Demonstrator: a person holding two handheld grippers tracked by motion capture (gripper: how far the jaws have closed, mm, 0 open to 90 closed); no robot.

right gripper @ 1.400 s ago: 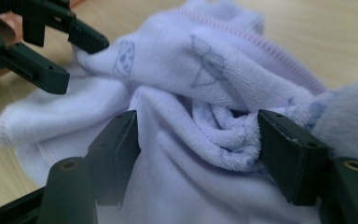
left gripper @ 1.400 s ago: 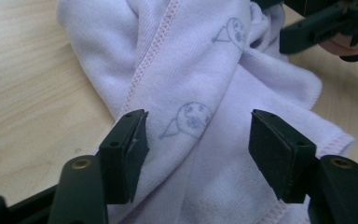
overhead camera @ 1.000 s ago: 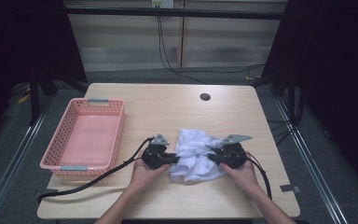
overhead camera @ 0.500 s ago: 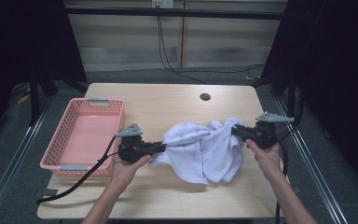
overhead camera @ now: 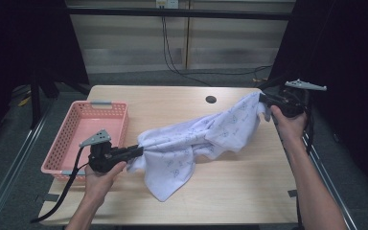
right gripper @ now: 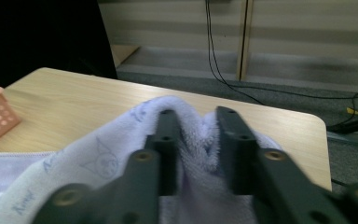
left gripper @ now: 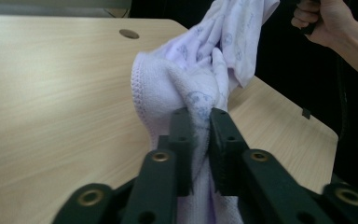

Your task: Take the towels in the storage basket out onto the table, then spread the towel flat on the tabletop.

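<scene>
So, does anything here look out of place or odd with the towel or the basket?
Nothing looks damaged or spilled. The pale towel is stretched between the left claw and the right claw, but not flat: its middle is twisted and bunched, and one loose part droops onto the table. The pink basket sits straight, with nothing seen inside.

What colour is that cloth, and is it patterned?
The cloth is pale lilac with small printed cartoon figures, clearest in the left gripper view.

Both grippers, left gripper (overhead camera: 136,151) and right gripper (overhead camera: 263,98), were black, each topped by a grey three-cornered plate. Brass-ringed screw holes sat behind the ribbed jaws. A black cable trailed from each.
</scene>
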